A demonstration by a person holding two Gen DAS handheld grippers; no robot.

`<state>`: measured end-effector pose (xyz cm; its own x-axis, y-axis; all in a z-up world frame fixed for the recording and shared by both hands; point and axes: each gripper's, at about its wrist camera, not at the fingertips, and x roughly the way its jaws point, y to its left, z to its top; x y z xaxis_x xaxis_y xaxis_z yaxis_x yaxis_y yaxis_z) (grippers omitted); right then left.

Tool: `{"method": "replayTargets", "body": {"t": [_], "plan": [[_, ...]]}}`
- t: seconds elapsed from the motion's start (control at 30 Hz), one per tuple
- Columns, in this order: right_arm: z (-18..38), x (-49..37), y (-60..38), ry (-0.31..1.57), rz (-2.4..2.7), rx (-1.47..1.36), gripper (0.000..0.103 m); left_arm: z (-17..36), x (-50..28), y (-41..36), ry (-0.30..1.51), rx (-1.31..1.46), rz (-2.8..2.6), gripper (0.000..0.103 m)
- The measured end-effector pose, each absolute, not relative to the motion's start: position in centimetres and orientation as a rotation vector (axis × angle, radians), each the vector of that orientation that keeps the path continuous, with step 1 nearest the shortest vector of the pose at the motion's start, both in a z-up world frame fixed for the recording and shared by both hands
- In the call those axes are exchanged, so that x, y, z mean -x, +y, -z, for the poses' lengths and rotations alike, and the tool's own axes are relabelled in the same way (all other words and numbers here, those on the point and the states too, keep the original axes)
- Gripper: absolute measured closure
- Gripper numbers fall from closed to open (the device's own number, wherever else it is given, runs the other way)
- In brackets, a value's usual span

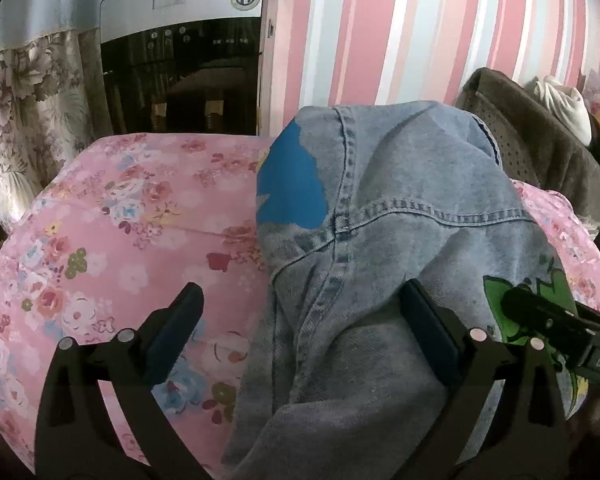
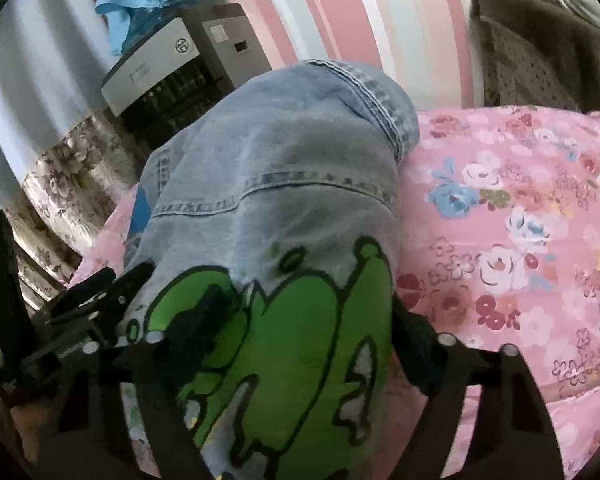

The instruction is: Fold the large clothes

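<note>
A light-blue denim garment (image 1: 400, 216) with a blue patch and a green cartoon print lies folded into a narrow bundle on a pink floral bedspread (image 1: 112, 216). My left gripper (image 1: 300, 300) is open, its jaws wide apart, with the garment's near edge between its fingers. In the right wrist view the denim garment (image 2: 284, 168) lies lengthwise, green print nearest. My right gripper (image 2: 304, 312) is open and straddles the printed end. The left gripper's body shows at the left edge of that view.
A silver and black appliance (image 1: 180, 60) stands behind the bed against a pink striped wall. A floral curtain (image 1: 24, 104) hangs at left. A brown perforated chair (image 1: 516, 136) with a white bag stands at right. The bedspread (image 2: 508, 220) extends right of the garment.
</note>
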<state>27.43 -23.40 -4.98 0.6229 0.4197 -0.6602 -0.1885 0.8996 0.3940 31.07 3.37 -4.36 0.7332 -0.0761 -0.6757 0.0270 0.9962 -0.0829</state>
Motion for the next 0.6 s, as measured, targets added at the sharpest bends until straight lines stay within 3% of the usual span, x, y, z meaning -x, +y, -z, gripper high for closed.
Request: {"method": "replayTargets", "body": {"t": [0.1, 0.27, 0.43, 0.6], "plan": [[4.7, -27.1, -23.3, 0.801, -0.359, -0.295, 0.04, 4.3, -31.0, 3.2, 0.743, 0.067, 0.062, 0.006], [3.5, -26.7, -23.4, 0.752, -0.355, -0.281, 0.057, 4.6, -31.1, 3.1, 0.77, 0.155, 0.155, 0.033], [1.1, -26.4, -23.5, 0.691, -0.36, -0.23, 0.063, 3.8, -31.1, 1.3, 0.754, 0.128, 0.172, 0.047], [-2.7, -25.7, -26.3, 0.612, -0.335, -0.154, 0.064, 1.8, -31.6, -2.3, 0.745, 0.111, 0.245, 0.053]]}}
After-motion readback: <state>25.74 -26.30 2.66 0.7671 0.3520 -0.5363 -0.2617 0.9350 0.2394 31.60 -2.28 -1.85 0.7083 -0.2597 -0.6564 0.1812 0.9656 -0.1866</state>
